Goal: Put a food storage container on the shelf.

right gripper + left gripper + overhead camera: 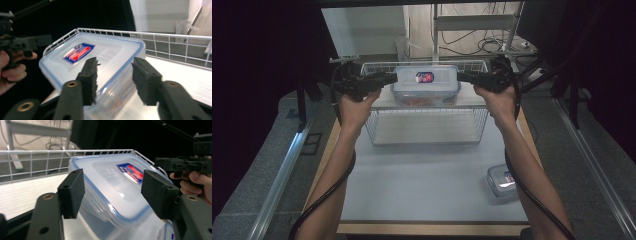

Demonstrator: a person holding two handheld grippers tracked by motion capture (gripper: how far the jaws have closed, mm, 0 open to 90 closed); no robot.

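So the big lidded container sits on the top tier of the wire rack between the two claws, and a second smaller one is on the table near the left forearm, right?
Not quite. The smaller container lies on the table near the right forearm, as the high view shows. The rest holds: the big container sits on the top tier of the wire rack, between the left claw and the right claw.

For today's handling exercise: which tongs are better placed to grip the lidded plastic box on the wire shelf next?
Probably the right tongs: their pads already straddle the end of the plastic box closely. The left tongs also bracket the opposite end, but stand wider apart from it. The difference is small.
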